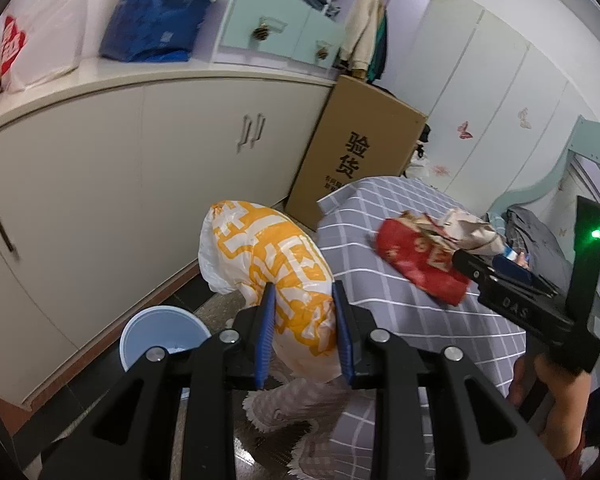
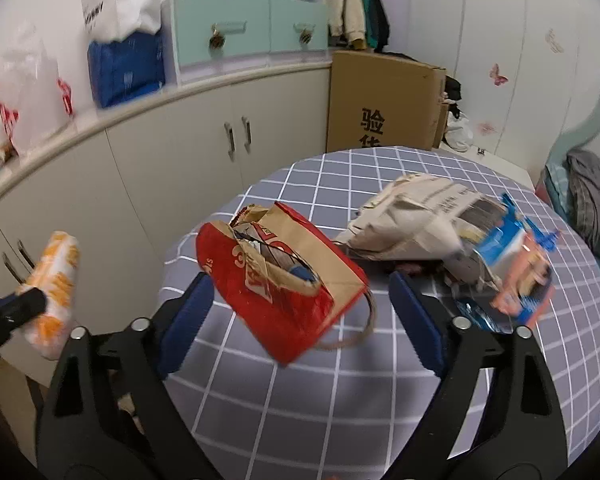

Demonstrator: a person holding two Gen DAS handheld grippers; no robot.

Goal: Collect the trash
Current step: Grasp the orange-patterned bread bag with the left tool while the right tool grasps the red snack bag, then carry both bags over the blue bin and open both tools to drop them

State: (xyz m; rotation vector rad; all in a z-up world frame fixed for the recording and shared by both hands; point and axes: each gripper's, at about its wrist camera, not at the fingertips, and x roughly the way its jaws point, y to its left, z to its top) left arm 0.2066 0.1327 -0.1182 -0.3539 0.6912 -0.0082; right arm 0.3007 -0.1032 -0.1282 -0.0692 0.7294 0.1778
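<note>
Left gripper (image 1: 304, 332) pinched on orange-and-white plastic bag (image 1: 268, 260), thin crinkly film, hanging off bed edge above floor; could slip or tear; right gripper (image 2: 300, 320) spread wide, holding nothing, straddling torn red paper bag (image 2: 284, 280) on checked bedsheet (image 2: 340, 392); stiff creased paper, could crumple or spill; crumpled newspaper (image 2: 412, 220) and glossy wrapper (image 2: 512, 272) just beyond

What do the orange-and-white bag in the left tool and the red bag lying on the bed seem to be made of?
The orange-and-white printed bag looks like thin glossy plastic film: it shines, crinkles and bunches between the left tool. The red bag with brown inside looks like kraft paper: matte brown lining, torn stiff edges, a twisted cord-like handle. The checked grey bed cover under it seems to be woven cloth.
</note>
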